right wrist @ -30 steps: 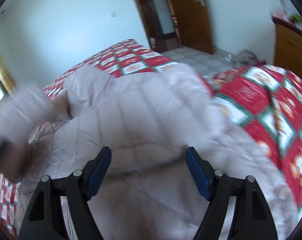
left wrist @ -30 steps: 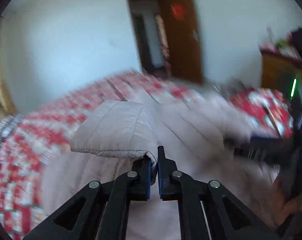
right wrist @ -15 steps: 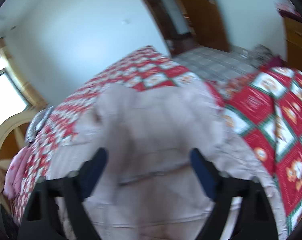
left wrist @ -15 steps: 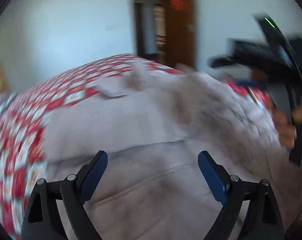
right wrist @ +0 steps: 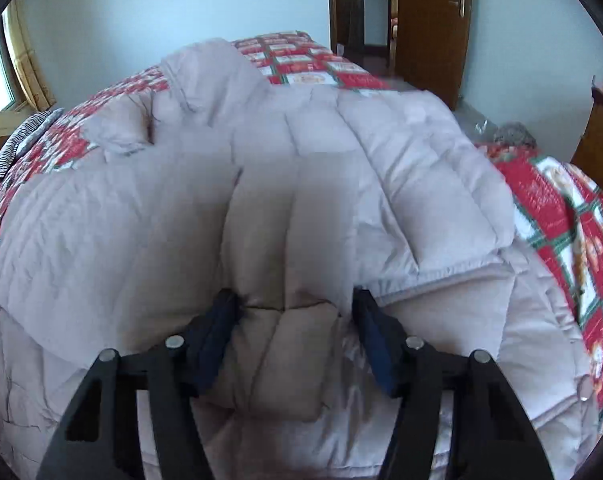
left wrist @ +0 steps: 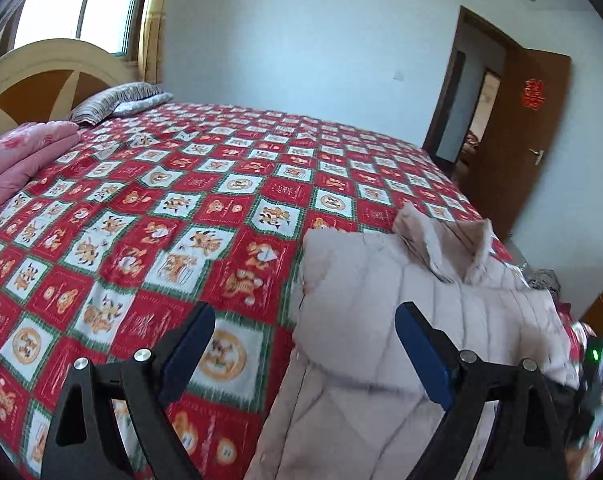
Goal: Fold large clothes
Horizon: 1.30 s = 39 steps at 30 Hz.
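A bed (left wrist: 205, 184) covered in a red, white and green checked bedspread (left wrist: 149, 240) with cartoon animals fills the room ahead of both pairs of tongs. Beyond the left gripper (left wrist: 305, 328), far ahead and to its left, stand a curved cream and brown headboard (left wrist: 41, 76) and a window (left wrist: 57, 4); a striped pillow (left wrist: 117, 100) and a folded pink quilt (left wrist: 17, 160) lie under them. A pale blue wall (left wrist: 301, 40) runs behind the bed, and an open brown door (left wrist: 537, 152) stands far ahead to the right.

The left gripper points down at a slant over the bedspread, its blue pads (left wrist: 189, 344) spread wide with nothing between them; it has let go, having just been opening. The right gripper (right wrist: 295, 320) tilts more steeply down. Its jaws have just been closing, and its pads (right wrist: 217, 328) now pinch a puffed fold of cloth between them.

The cloth is a pale beige quilted jacket (right wrist: 301, 168). From the right gripper it spreads ahead and to both sides, its long axis running away toward the door, quilting seams along that line. The collar (right wrist: 209, 76) lies at the far end, left of centre. From the left gripper the jacket (left wrist: 401, 320) lies just to the right, under the right pad.
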Tool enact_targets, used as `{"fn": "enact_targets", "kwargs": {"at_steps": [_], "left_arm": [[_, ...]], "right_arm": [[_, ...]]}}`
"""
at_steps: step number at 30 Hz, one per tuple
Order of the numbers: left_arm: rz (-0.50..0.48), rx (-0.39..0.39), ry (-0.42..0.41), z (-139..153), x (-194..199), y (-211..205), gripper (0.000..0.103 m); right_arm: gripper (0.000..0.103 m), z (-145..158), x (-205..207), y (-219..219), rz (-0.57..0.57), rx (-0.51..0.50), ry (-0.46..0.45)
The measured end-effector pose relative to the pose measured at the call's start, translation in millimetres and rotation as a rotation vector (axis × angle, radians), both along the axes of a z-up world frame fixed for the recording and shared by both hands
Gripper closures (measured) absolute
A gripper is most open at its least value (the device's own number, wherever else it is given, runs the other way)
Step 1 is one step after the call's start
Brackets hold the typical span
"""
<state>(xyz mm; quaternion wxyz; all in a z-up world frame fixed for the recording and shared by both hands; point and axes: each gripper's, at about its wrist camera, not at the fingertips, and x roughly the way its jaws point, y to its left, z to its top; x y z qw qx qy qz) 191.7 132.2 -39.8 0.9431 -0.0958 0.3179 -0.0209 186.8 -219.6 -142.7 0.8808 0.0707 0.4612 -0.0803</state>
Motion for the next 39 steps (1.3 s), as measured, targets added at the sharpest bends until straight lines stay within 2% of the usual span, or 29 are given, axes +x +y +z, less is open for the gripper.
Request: {"fn": "enact_targets", "kwargs": {"at_steps": [4, 6, 8, 10, 12, 13, 14, 18, 20, 22, 24, 25, 27, 30, 34, 39], "left_arm": [[-0.041, 0.014, 0.018, 1, 33, -24, 0.011], [-0.044, 0.096, 0.027, -10, 54, -45, 0.011], [0.037, 0.216, 0.096, -35, 72, -59, 0.011], [0.068, 0.25, 0.161, -64, 78, -62, 0.011], [0.09, 0.244, 0.209, -91, 77, -59, 0.011], [0.092, 0.22, 0.216, -110, 74, -55, 0.01], [0.087, 0.194, 0.218, -116, 73, -52, 0.01], [0.09, 0.086, 0.26, -123, 83, -33, 0.001], [0.093, 0.103, 0.254, -123, 83, -36, 0.001], [0.093, 0.136, 0.252, -121, 83, -42, 0.001], [0.061, 0.127, 0.26, -114, 81, -41, 0.001], [0.011, 0.105, 0.252, -105, 78, -41, 0.002], [-0.072, 0.072, 0.184, -77, 69, -44, 0.002], [-0.133, 0.089, 0.07, -29, 76, -54, 0.002], [-0.165, 0.069, 0.066, 5, 142, -70, 0.002], [-0.16, 0.08, 0.164, -2, 222, -102, 0.002]], "right_arm": [[0.049, 5, -6, -7, 0.033, 0.0, 0.014], [0.045, 1, -7, -12, 0.041, 0.011, 0.009], [0.045, 0, -6, -15, 0.042, 0.013, 0.012], [0.045, 1, -10, -14, 0.047, 0.003, 0.015], [0.044, 0, -10, -17, 0.038, 0.004, 0.015], [0.043, -1, -9, -17, 0.033, -0.001, 0.017], [0.041, -2, -6, -17, 0.027, -0.014, 0.022], [0.031, -4, 10, -26, -0.007, -0.036, 0.04], [0.027, -7, 14, -30, -0.013, -0.024, 0.047], [0.026, -5, 15, -24, 0.007, -0.065, 0.063], [0.025, 1, 11, -22, 0.027, -0.083, 0.07], [0.025, 9, 8, -24, 0.026, -0.084, 0.065], [0.025, 32, 2, -30, 0.023, -0.069, -0.009], [0.024, 75, 15, -33, 0.028, -0.041, -0.124], [0.024, 104, 76, -26, 0.046, 0.042, -0.162], [0.024, 111, 164, 0, 0.07, 0.067, -0.162]]}}
